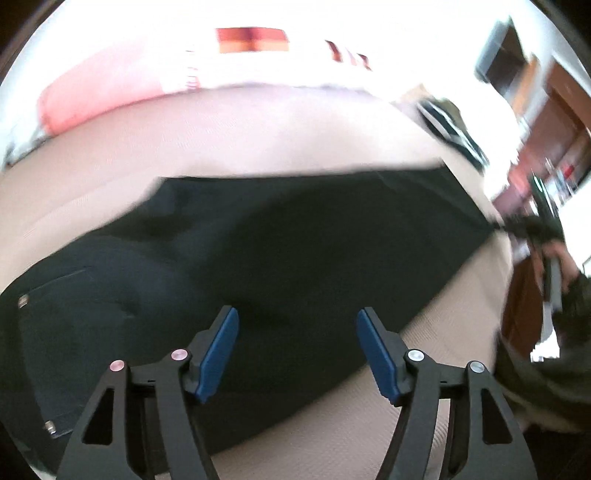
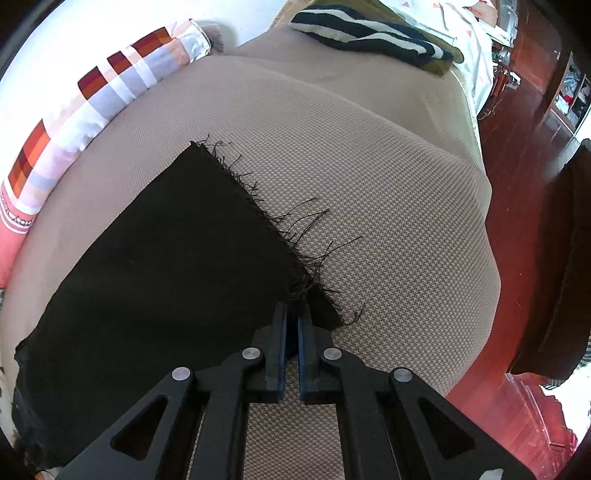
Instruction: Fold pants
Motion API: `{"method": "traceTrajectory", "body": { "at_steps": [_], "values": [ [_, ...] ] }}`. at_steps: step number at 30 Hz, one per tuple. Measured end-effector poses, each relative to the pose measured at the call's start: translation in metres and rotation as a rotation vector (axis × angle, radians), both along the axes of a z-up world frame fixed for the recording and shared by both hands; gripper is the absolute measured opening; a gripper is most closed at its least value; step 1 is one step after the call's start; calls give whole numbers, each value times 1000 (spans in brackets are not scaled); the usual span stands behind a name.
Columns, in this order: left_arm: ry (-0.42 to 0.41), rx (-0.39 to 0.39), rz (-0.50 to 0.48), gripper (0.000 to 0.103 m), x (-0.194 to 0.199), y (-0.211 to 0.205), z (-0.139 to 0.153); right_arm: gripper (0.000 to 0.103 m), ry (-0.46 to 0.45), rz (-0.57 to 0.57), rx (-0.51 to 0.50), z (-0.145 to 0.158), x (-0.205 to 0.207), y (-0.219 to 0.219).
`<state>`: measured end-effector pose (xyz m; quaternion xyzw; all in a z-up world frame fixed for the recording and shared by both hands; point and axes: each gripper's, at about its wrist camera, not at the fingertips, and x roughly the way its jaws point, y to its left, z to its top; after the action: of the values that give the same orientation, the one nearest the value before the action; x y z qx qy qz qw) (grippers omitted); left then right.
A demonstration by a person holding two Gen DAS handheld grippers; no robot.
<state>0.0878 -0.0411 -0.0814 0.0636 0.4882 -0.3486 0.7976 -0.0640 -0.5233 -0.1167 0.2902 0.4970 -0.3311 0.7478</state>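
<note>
Black pants (image 1: 295, 240) lie spread across a beige textured bed cover (image 1: 258, 140); a riveted pocket (image 1: 55, 332) shows at the left. My left gripper (image 1: 297, 314) hovers over the pants' near edge, open, with nothing between its blue pads. In the right wrist view the pant leg (image 2: 166, 258) ends in a frayed hem (image 2: 258, 199). My right gripper (image 2: 293, 308) is shut on the near corner of that hem, low over the cover. The right gripper (image 1: 532, 229) also appears at the far right of the left wrist view, at the leg's end.
A checked red, white and grey pillow (image 2: 92, 96) and a pink cushion (image 1: 92, 99) line the bed's far side. A striped dark garment (image 2: 369, 33) lies at the far end. The bed edge drops to a red-brown wooden floor (image 2: 524, 147) on the right.
</note>
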Motion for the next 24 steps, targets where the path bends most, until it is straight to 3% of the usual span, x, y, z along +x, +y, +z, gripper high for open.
{"method": "traceTrajectory", "body": {
  "at_steps": [1,2,6,9,13,19,24],
  "values": [
    [-13,12,74,68,10,12,0,15,-3,-12,2,2,-2,-1],
    [-17,20,120,68,15,21,-1,17,6,-28,-9,4,-4,-3],
    [-24,44,314,67,44,63,-6,18,-14,-45,-28,23,-8,-9],
    [-33,55,399,67,57,88,-10,18,-51,41,-27,42,13,1],
    [-24,52,473,67,67,118,-15,19,-109,303,37,56,80,49],
    [-7,39,557,67,76,150,-25,19,-181,787,234,52,213,180],
    [5,1,585,67,78,162,-29,20,-123,1096,359,33,294,283]
  ]
}}
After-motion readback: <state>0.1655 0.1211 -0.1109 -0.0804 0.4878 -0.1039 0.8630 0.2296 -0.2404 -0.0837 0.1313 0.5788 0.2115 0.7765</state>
